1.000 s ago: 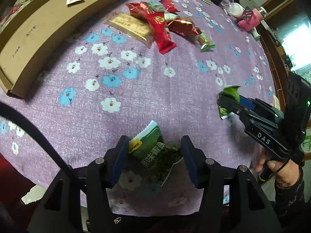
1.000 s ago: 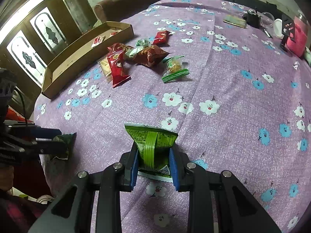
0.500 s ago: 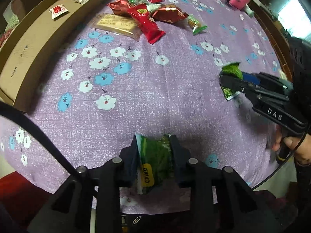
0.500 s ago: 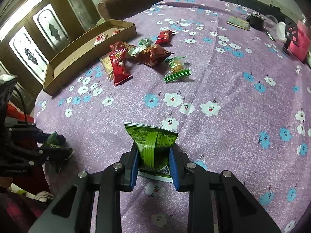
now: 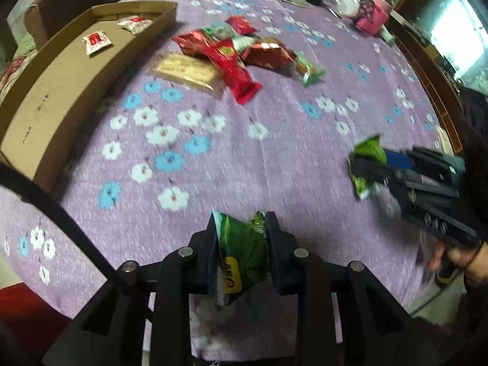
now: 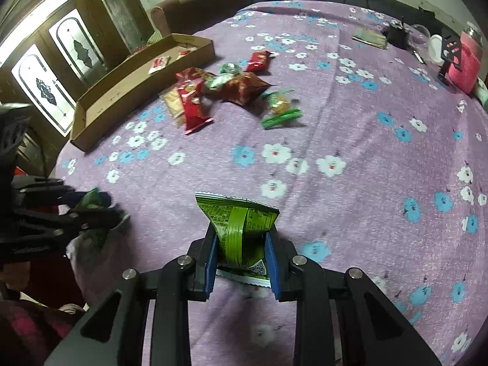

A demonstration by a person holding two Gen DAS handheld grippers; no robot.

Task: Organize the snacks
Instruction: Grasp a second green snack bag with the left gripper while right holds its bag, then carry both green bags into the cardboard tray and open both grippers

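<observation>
Now both grippers (loaded) grip packets.

Left gripper pinches dark green packet between pads, above purple floral cloth. Right gripper at right, clamped on light green packet, hand behind. Snack pile beyond. Cardboard tray at left holds two white-red sachets.
</observation>
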